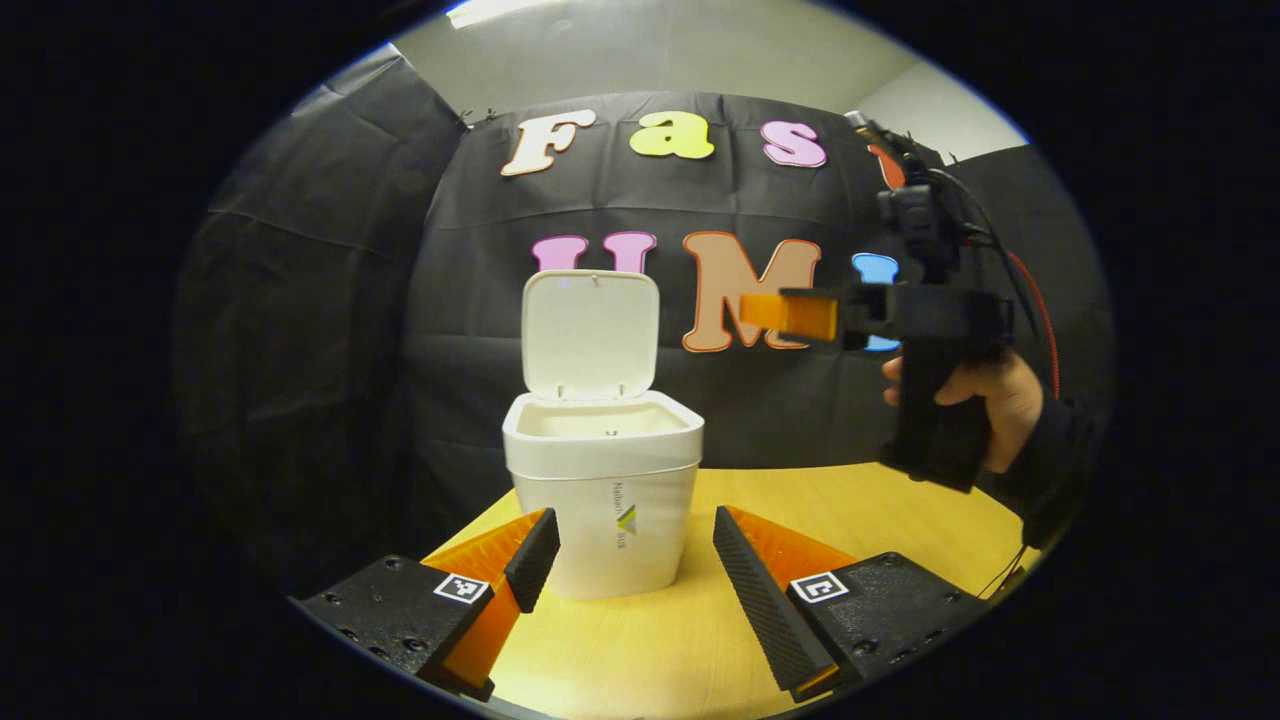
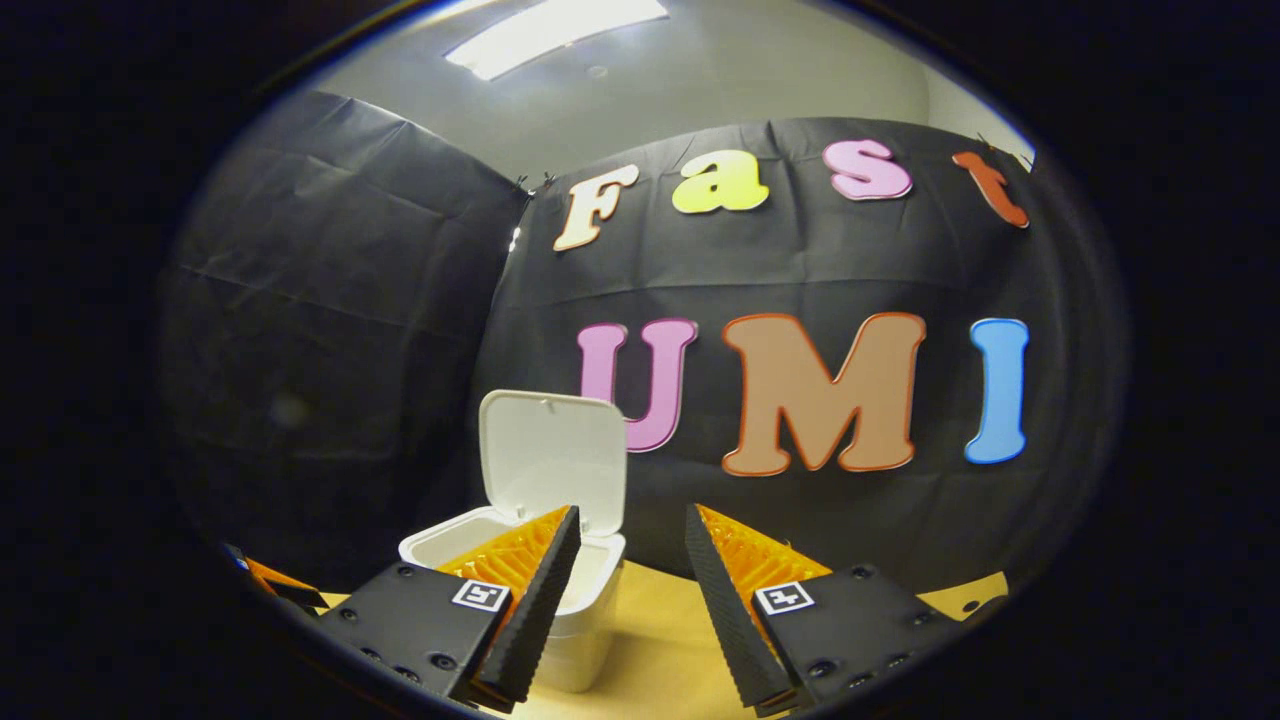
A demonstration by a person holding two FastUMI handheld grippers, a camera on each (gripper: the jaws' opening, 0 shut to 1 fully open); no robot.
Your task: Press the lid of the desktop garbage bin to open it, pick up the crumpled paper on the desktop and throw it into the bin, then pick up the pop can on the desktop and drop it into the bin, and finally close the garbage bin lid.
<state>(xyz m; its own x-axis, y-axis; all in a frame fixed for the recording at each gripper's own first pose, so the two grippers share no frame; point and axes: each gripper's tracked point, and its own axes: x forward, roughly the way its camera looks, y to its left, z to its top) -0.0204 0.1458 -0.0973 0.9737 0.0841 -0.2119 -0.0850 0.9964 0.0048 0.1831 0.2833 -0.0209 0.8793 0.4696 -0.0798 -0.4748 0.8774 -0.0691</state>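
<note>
The white bin (image 1: 603,500) stands mid-frame on the counter (image 1: 880,510), lid (image 1: 590,336) up. The left gripper (image 1: 634,545) is apart and empty. The right gripper (image 2: 625,560) is apart too.

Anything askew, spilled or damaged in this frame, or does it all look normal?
Nothing stands out. The garbage bin stands upright on the table, its lid hinged up and intact. Both hand-held grippers, left and right, are open and empty. No spill or damage shows.
</note>
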